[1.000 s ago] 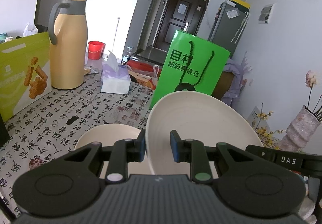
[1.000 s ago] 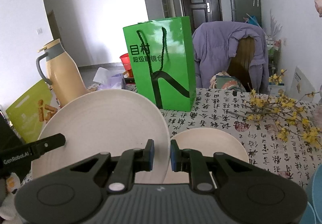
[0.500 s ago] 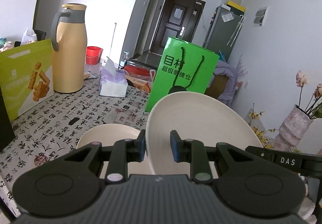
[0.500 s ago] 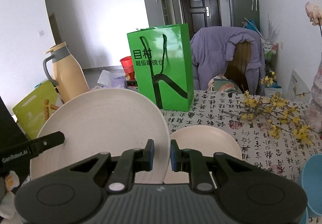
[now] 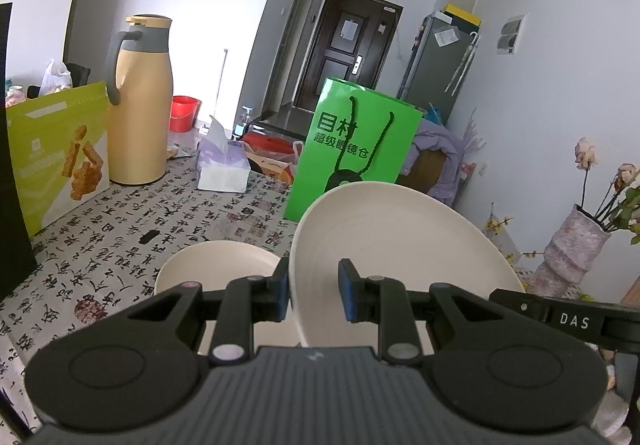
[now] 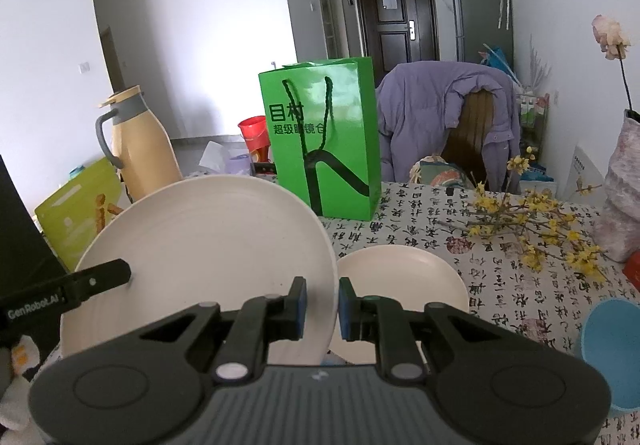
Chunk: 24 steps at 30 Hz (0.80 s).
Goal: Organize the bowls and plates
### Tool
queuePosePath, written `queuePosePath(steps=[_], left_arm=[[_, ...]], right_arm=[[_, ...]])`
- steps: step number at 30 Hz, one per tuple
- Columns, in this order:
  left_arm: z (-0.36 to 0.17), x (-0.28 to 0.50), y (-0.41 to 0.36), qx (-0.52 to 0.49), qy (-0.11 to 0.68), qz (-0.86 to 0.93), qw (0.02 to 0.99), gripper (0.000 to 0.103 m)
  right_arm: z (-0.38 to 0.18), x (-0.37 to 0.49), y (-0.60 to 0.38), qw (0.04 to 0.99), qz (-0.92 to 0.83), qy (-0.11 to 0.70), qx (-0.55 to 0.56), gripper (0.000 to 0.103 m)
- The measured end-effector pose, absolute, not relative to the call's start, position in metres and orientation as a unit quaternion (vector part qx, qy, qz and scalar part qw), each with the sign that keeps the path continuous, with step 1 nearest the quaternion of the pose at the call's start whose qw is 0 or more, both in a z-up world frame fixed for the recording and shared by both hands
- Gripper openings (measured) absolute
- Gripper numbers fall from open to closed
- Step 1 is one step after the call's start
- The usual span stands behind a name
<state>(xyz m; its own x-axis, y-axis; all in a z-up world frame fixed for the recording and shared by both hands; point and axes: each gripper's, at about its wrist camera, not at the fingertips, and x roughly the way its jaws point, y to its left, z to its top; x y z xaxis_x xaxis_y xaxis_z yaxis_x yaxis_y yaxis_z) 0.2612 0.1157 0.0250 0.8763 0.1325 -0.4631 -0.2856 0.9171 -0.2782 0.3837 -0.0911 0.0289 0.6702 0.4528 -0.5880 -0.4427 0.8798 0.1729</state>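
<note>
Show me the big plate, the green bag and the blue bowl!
Big plate (image 6: 208, 241): right wrist view, middle of its ridged face.
Green bag (image 6: 344, 149): right wrist view, front panel beside the cord handle.
Blue bowl (image 6: 612, 349): right wrist view, its inside, at the picture's right edge.

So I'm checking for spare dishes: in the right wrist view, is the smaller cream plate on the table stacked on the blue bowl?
No, the smaller cream plate lies directly on the patterned tablecloth, apart from the blue bowl at the right edge.
</note>
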Motion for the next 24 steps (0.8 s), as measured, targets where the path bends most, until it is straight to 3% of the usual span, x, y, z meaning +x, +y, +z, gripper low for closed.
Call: queuePosePath(steps=[24], left_arm=[[0.03,0.222,0.099,-0.166,0.213,0.107,0.957,0.025]], right_arm=[[0.036,0.342,-0.108,0.919,0.239,0.314,0.013,0.016]])
